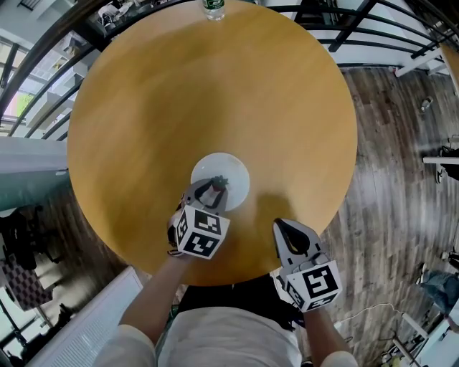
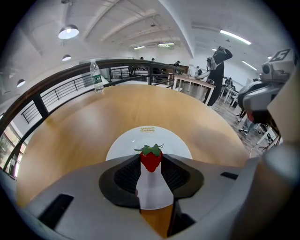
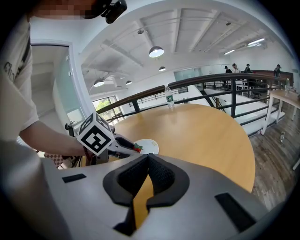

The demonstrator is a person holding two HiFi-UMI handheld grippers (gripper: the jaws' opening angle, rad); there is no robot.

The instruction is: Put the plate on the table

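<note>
Head view, right gripper (image 1: 282, 224): fingers together, empty, over near bench (image 1: 215, 93) edge.
Left gripper (image 1: 214, 189): fingers clamped on strawberry (image 2: 151, 159), over plate's near rim.
Plate (image 1: 231, 168): flat on bench, near side.
Bottle (image 1: 213, 8): upright at far edge.

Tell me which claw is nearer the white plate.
Left. The left claw holds a strawberry above the plate, at its near rim; the right claw, shut and empty, hovers apart to the right over the table.
</note>
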